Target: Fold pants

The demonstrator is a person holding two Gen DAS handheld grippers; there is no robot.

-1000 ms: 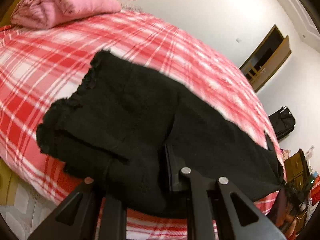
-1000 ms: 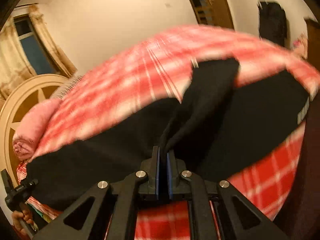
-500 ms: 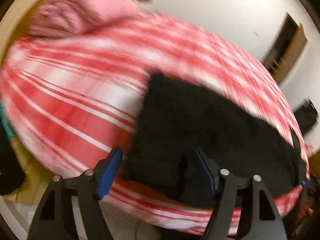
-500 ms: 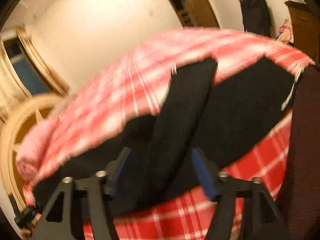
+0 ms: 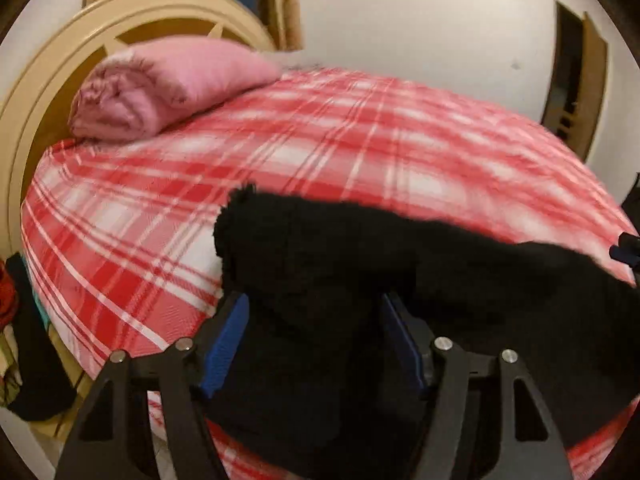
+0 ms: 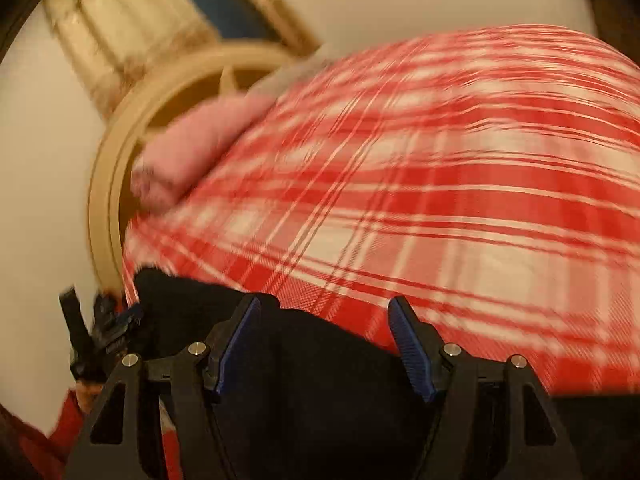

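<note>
Pants: black pants (image 5: pixel 420 280) are laid folded along the near edge of the red plaid bedspread (image 5: pixel 320 152).
Left gripper: the left gripper (image 5: pixel 316 344) is held with jaws parted; dark cloth is seen between the blue pads (image 5: pixel 224 344), but pressing cannot be told.
Right gripper: the right gripper (image 6: pixel 324 344) is spread apart above the pants, nothing being clamped.
Far left: a pink rolled blanket (image 5: pixel 160 84) is set against the headboard (image 5: pixel 52 80).

Right-wrist view motion-blurred: plaid bed (image 6: pixel 460 208), pink blanket (image 6: pixel 200 152) smeared. Black pants (image 5: pixel 360 280) ran past frame edge beside bed.
</note>
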